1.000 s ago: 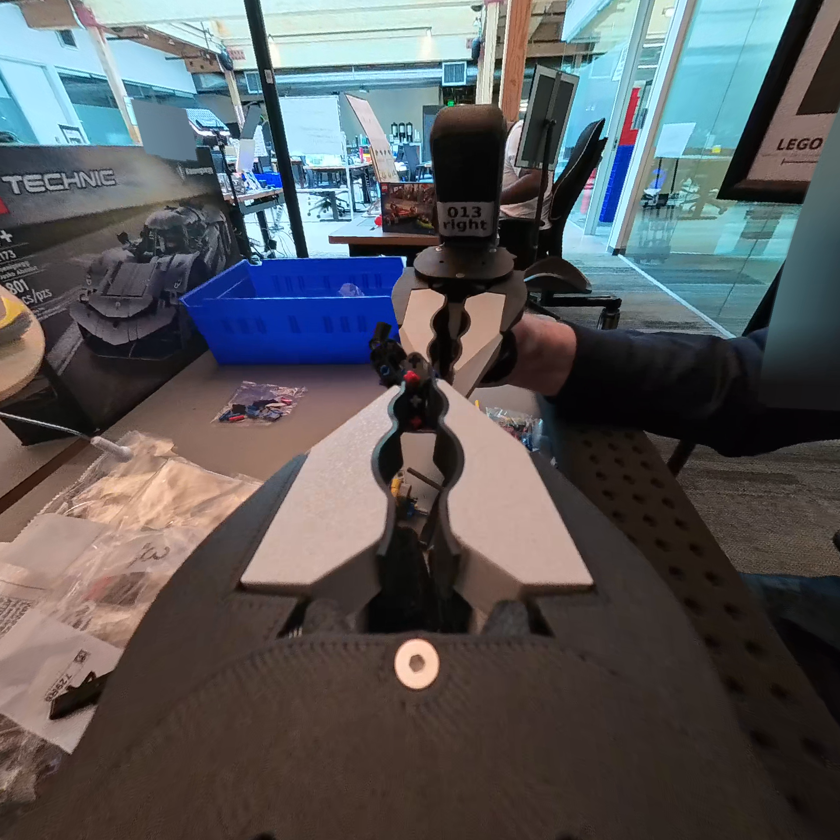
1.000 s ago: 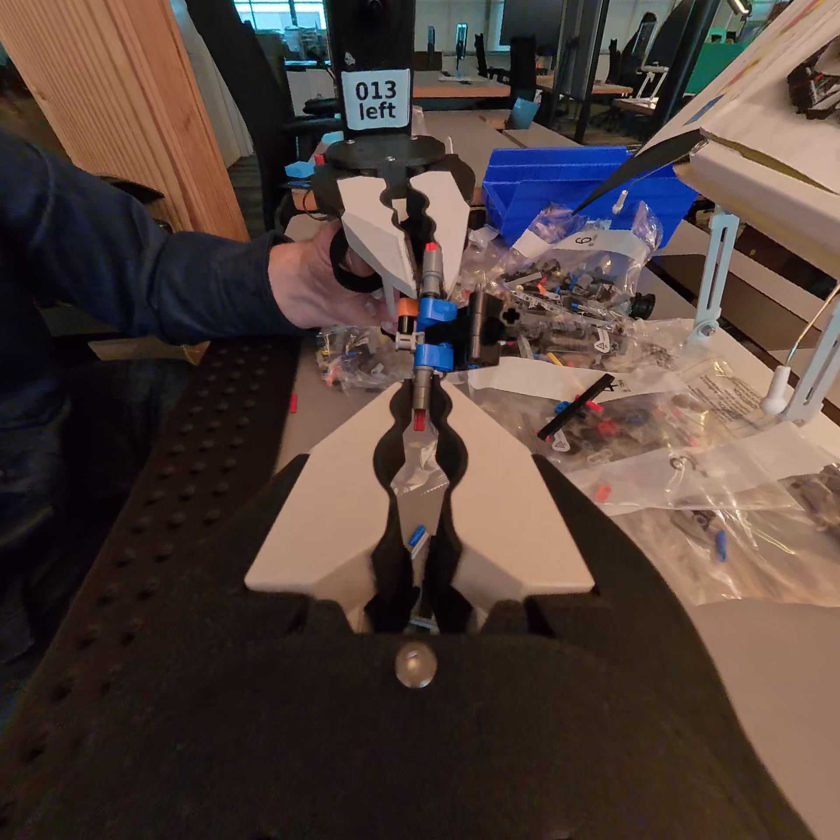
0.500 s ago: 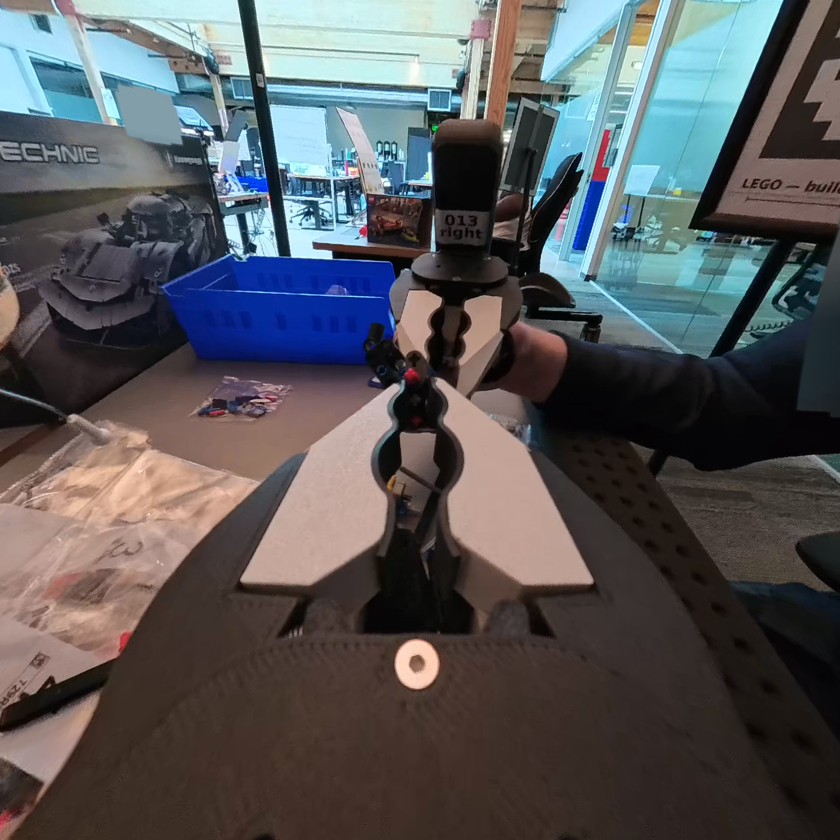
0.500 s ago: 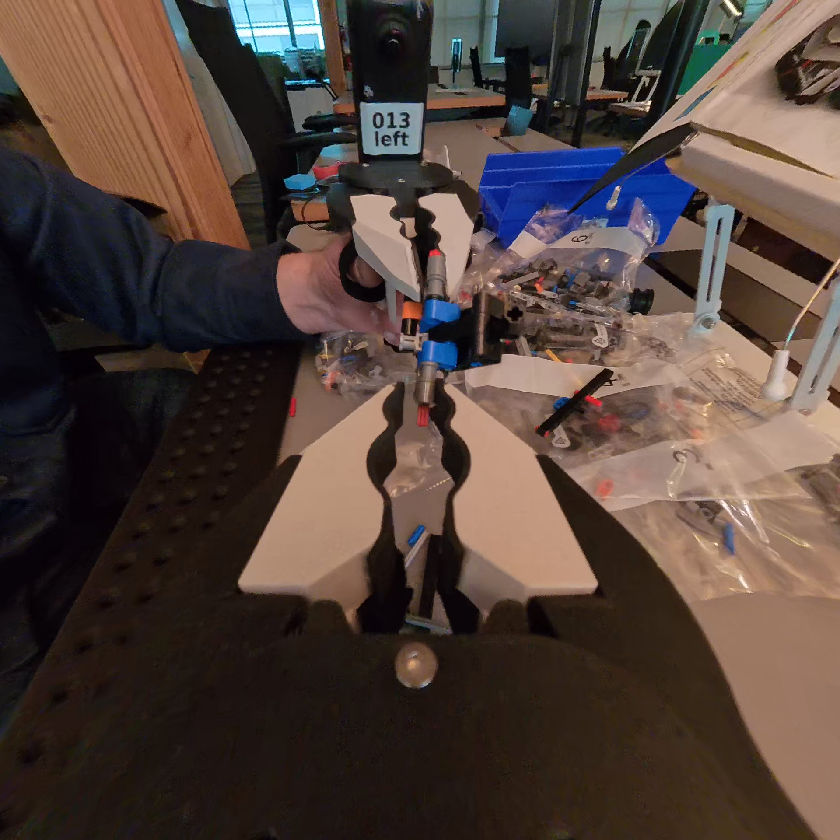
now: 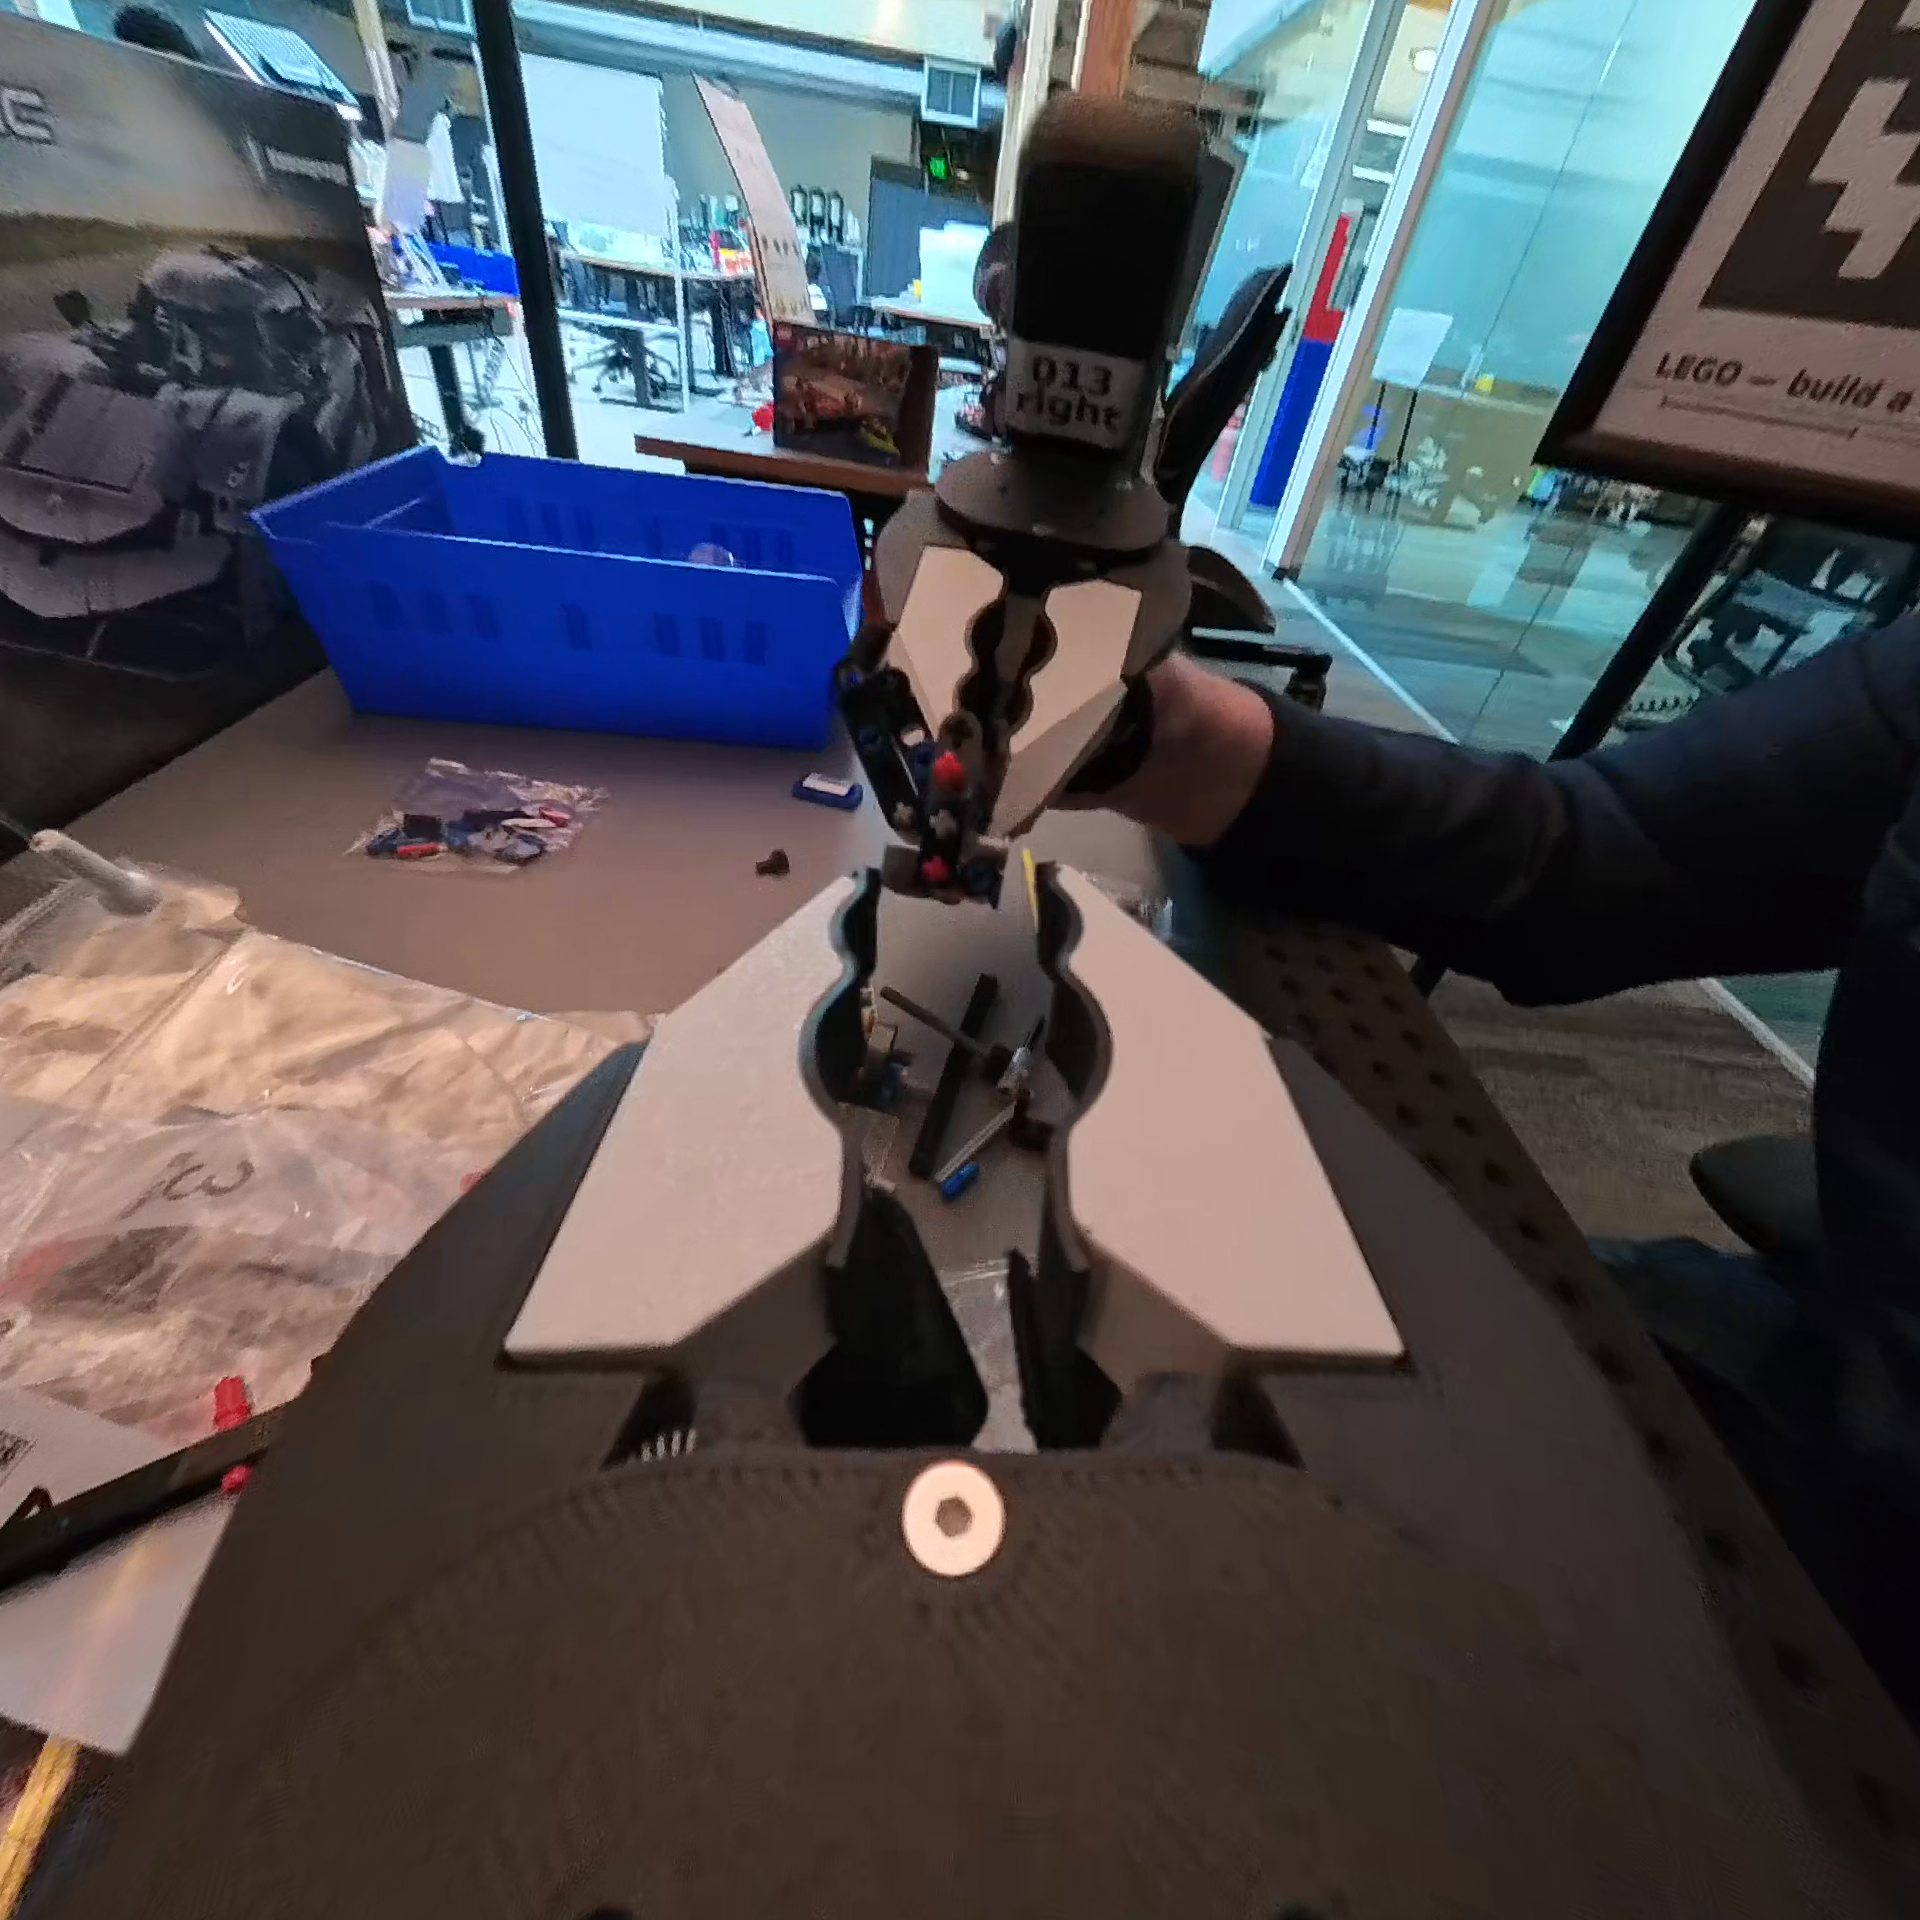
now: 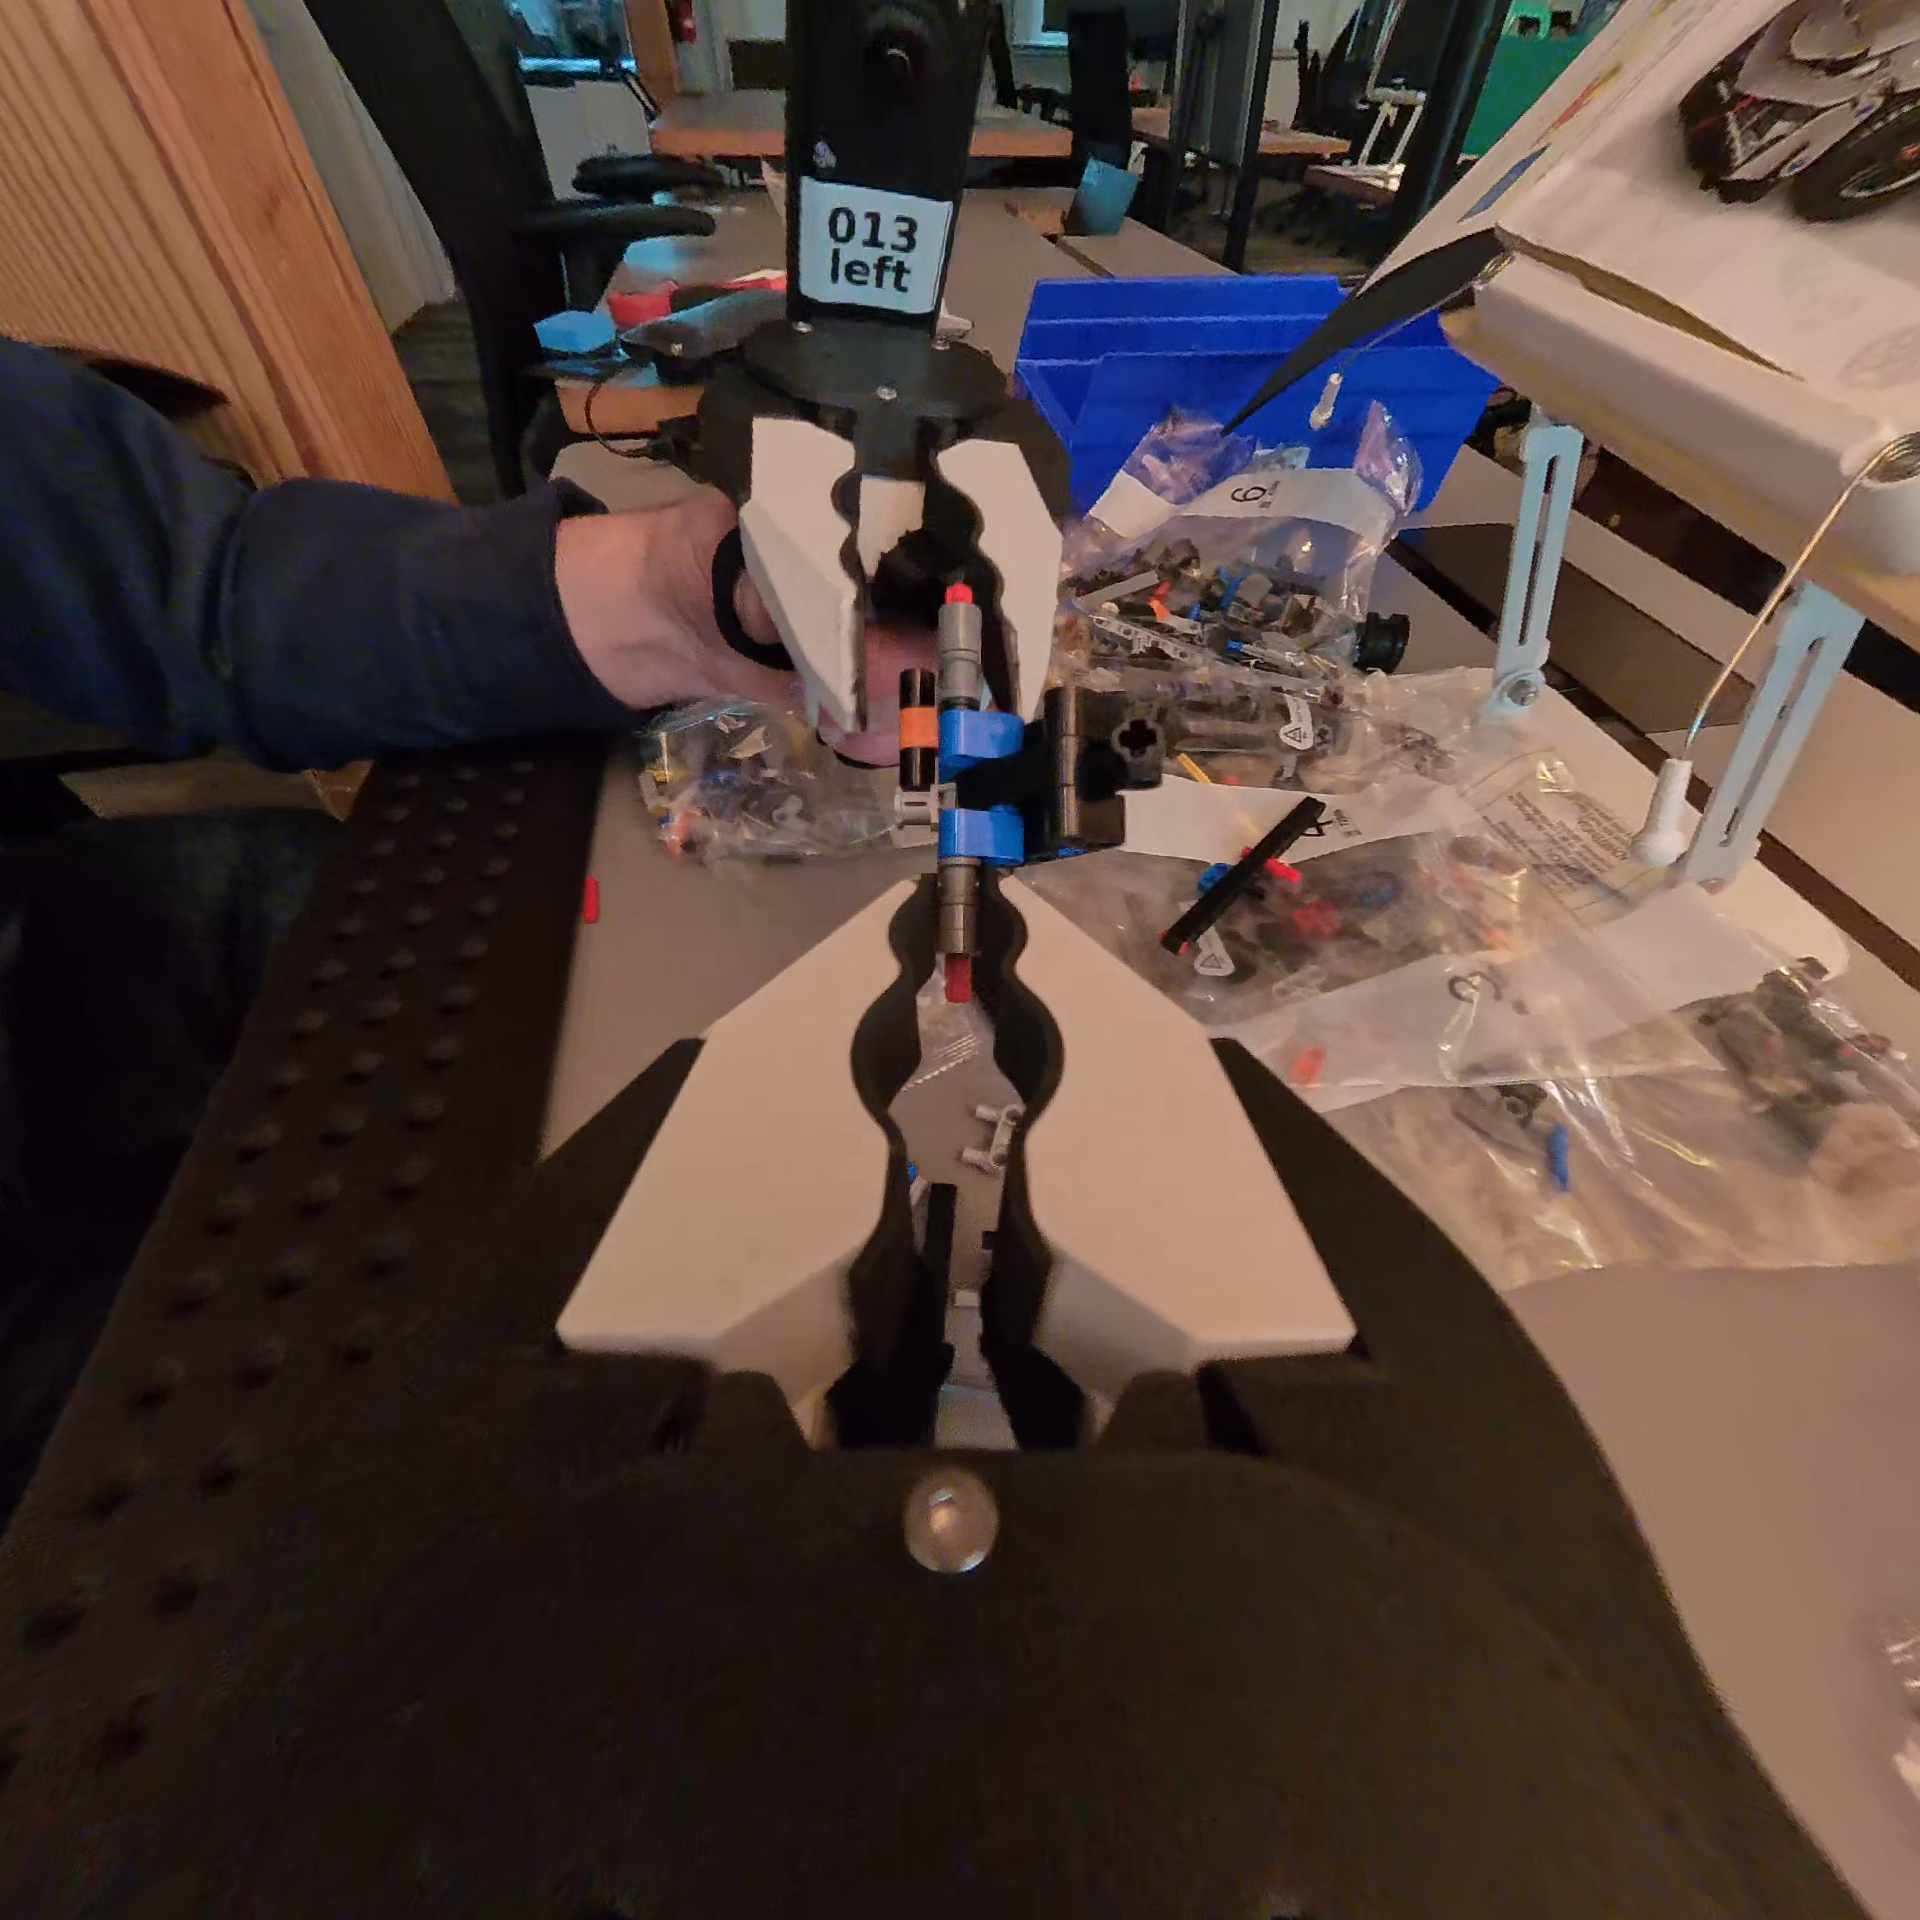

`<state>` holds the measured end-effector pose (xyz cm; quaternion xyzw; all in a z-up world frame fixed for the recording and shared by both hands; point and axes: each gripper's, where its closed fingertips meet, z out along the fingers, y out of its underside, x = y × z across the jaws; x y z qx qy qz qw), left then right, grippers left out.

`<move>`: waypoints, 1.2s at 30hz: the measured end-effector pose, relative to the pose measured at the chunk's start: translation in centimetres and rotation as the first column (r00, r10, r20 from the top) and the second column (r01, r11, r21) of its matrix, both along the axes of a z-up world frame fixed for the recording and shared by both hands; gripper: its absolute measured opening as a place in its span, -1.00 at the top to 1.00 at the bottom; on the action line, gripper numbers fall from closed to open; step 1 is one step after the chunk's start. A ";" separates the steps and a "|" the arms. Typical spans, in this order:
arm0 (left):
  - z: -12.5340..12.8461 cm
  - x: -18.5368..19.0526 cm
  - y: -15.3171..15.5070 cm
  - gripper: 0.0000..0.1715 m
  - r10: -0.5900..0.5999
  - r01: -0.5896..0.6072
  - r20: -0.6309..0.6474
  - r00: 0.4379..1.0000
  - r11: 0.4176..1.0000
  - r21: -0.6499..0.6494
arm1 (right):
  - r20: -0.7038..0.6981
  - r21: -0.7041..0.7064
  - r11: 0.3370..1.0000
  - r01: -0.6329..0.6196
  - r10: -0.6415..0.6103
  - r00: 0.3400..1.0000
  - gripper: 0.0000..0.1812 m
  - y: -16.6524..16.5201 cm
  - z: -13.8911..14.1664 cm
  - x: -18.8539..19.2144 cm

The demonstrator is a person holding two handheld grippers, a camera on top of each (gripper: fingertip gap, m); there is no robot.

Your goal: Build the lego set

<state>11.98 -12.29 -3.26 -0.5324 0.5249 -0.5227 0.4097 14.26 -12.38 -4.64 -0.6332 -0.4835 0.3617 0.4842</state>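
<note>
Facing each other above the grey table (image 5: 582,935), the two grippers met at one small lego assembly (image 6: 982,769). Only the right wrist view showed its two blue clips, grey rod with red ends and black block; the left wrist view showed just a blurred dark lump with red dots (image 5: 940,821). The right gripper (image 6: 961,914) was clamped on the rod's near end. The left gripper (image 5: 951,894) stood with its jaws apart, the assembly just beyond its tips and no longer pinched. One blue bin (image 5: 582,613) sat behind. Several clear bags of parts (image 6: 1236,561) crowded the table on one side, and a single small bag (image 5: 473,821) lay alone near the bin. Loose pieces (image 5: 966,1070) lay under the left gripper.
</note>
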 end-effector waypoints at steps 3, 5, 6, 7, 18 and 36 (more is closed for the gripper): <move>-0.5 0.4 -0.1 0.61 0.011 -0.010 -0.032 0.999 0.999 0.035 | 0.026 0.030 0.999 0.012 -0.013 1.000 0.95 0.1 -0.2 0.2; -0.8 0.5 -0.1 0.63 0.018 -0.015 -0.046 0.999 0.999 0.051 | 0.036 0.027 1.000 0.008 -0.009 0.999 0.95 0.0 -0.3 0.1; -0.9 0.6 -0.1 0.63 0.020 -0.018 -0.051 0.998 0.998 0.053 | 0.043 0.031 0.999 0.009 -0.010 0.999 0.95 0.0 -0.4 0.0; -1.0 0.7 -0.2 0.63 0.018 -0.015 -0.056 0.998 0.998 0.054 | 0.050 0.038 0.999 0.005 -0.007 0.999 0.95 0.0 -0.5 -0.1; -0.5 0.8 -0.5 0.74 0.029 -0.024 -0.056 0.998 0.996 0.083 | 0.085 0.064 0.998 -0.019 0.014 0.996 0.94 -0.7 -0.6 -0.5; 0.3 0.5 -0.8 0.74 0.000 0.001 -0.009 1.000 0.999 0.040 | 0.042 0.043 0.998 -0.040 0.039 0.998 0.94 -1.3 0.2 -0.6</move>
